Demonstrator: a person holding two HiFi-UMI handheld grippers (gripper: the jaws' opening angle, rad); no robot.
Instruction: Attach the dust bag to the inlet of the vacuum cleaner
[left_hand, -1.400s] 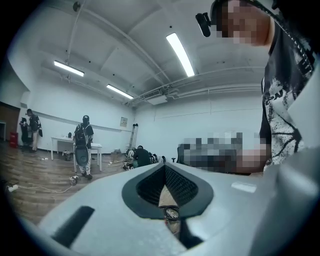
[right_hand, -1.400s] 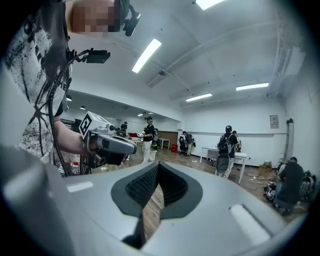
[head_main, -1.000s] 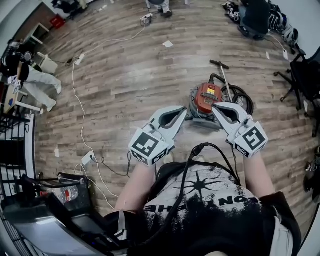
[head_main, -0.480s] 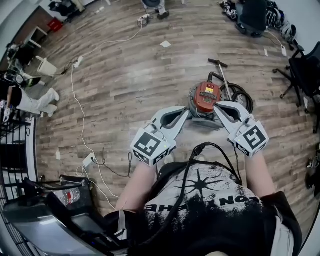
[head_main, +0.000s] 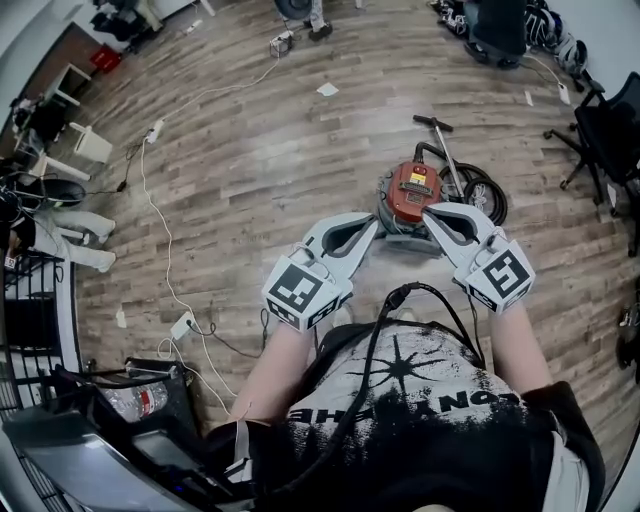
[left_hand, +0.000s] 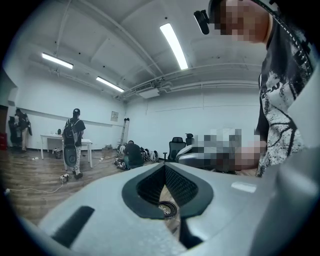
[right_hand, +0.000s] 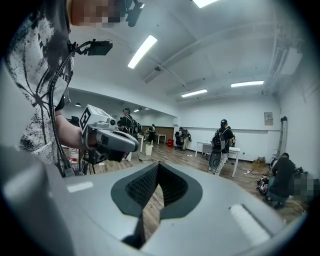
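Observation:
The vacuum cleaner (head_main: 413, 192) stands on the wood floor, a grey drum with a red top. Its black hose (head_main: 481, 196) is coiled at its right, beside a metal wand (head_main: 446, 150). A grey flat part (head_main: 408, 246) lies at its near side; I cannot tell whether it is the dust bag. My left gripper (head_main: 372, 222) is shut and empty, its tip just left of the drum. My right gripper (head_main: 427, 214) is also shut and empty, just right of it. The left gripper view shows the left gripper (left_hand: 164, 167) closed, and the right gripper view shows the right gripper (right_hand: 158, 165) closed.
A white cable (head_main: 148, 190) runs down the floor to a power strip (head_main: 181, 323). A dark cart (head_main: 130, 400) with bottles is at lower left. Office chairs (head_main: 605, 130) stand at the right. A person (head_main: 60, 235) is at the left edge, others at the far wall.
Both grippers have kept still and shut beside the vacuum cleaner. The person at the left edge has moved down the picture.

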